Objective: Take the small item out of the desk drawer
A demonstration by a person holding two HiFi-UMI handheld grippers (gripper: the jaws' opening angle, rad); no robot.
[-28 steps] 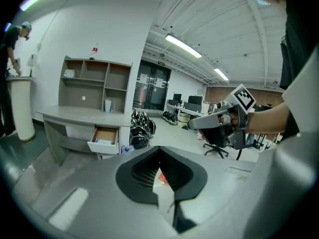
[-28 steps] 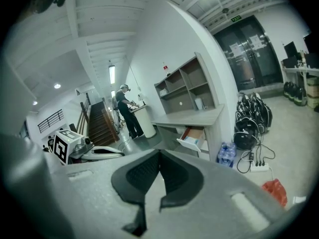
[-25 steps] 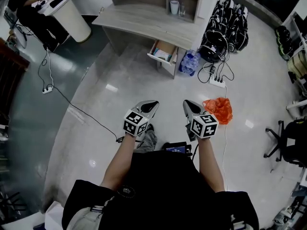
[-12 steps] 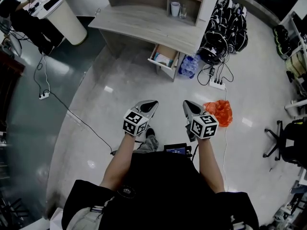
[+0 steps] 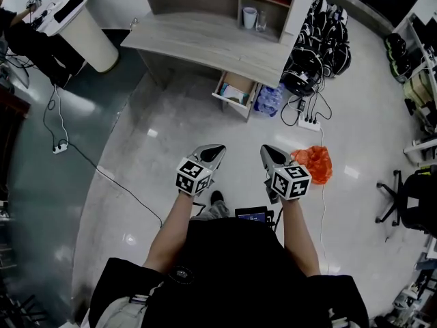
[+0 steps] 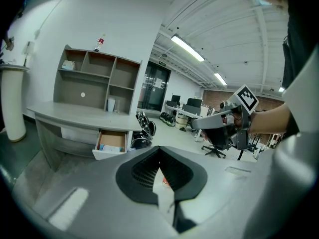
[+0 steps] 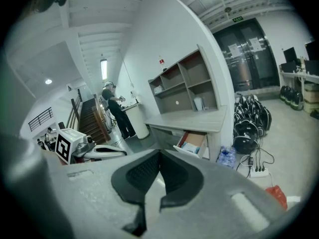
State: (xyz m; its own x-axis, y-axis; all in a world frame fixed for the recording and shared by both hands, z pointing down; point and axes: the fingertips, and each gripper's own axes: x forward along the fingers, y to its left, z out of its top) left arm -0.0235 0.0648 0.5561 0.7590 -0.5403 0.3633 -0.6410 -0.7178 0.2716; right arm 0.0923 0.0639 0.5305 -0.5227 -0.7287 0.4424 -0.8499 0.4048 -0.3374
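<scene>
The grey desk (image 5: 205, 43) stands ahead with one drawer (image 5: 235, 91) pulled open on its right side. Small blue and white items (image 5: 229, 91) lie inside; I cannot tell them apart from here. Both grippers are held out in front of the person, well short of the desk. The left gripper (image 5: 216, 148) is shut and empty, as is the right gripper (image 5: 267, 149). In the left gripper view the jaws (image 6: 159, 153) meet, with the drawer (image 6: 112, 142) far beyond. The right gripper view shows its jaws (image 7: 160, 156) together and the drawer (image 7: 192, 143) ahead.
A pack of water bottles (image 5: 270, 98) sits beside the drawer. An orange bag (image 5: 314, 161), a power strip (image 5: 308, 121) and a pile of black headsets (image 5: 317, 39) lie to the right. A cable (image 5: 116, 183) crosses the floor at left. An office chair (image 5: 410, 200) stands far right.
The desk and open drawer have slid lower in the head view, so they are nearer. Both grippers keep their places and stay shut.
</scene>
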